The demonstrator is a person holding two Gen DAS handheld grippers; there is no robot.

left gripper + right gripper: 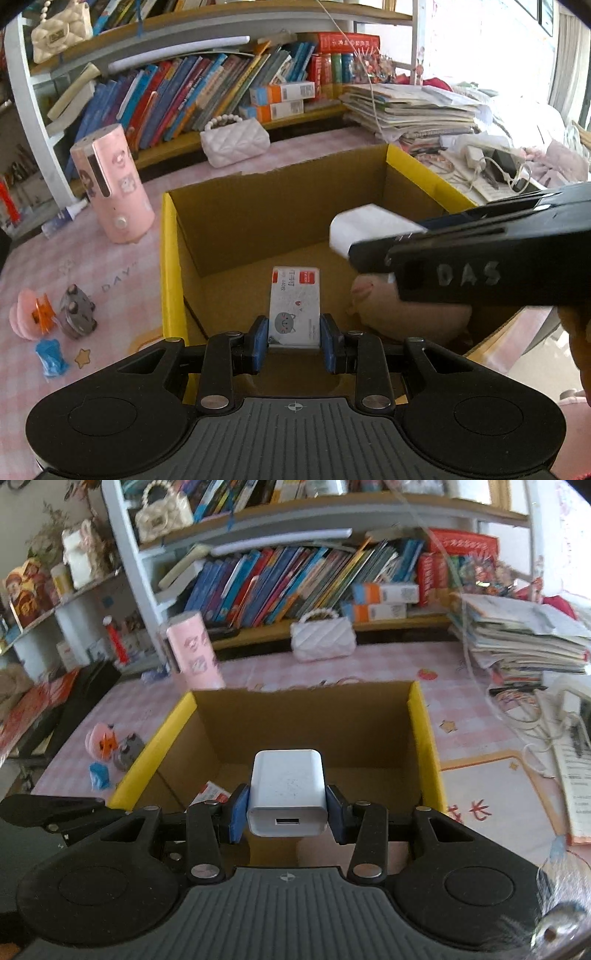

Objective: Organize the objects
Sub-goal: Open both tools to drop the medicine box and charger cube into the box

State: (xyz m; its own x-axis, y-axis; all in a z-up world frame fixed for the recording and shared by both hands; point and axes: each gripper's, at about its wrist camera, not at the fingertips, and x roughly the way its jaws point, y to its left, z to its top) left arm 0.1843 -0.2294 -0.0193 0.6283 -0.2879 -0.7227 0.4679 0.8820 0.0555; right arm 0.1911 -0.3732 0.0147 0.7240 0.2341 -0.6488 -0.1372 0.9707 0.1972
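An open cardboard box with yellow rims (168, 258) (430, 738) stands on the pink checked tablecloth. My left gripper (294, 341) is shut on a white tissue pack with a grey cat print (295, 306), held over the box's inside. My right gripper (287, 812) is shut on a white USB charger block (287, 794), held above the box; the charger also shows in the left wrist view (364, 229), coming in from the right. A pink plush (406, 310) lies inside the box at the right.
Left of the box lie a pink shell clip (24, 317), an orange clip (44, 312), a grey toy (75, 310) and a blue wrapper (51, 356). A pink cylinder (112, 184), a white quilted purse (234, 142), bookshelves and a paper stack (413, 110) stand behind.
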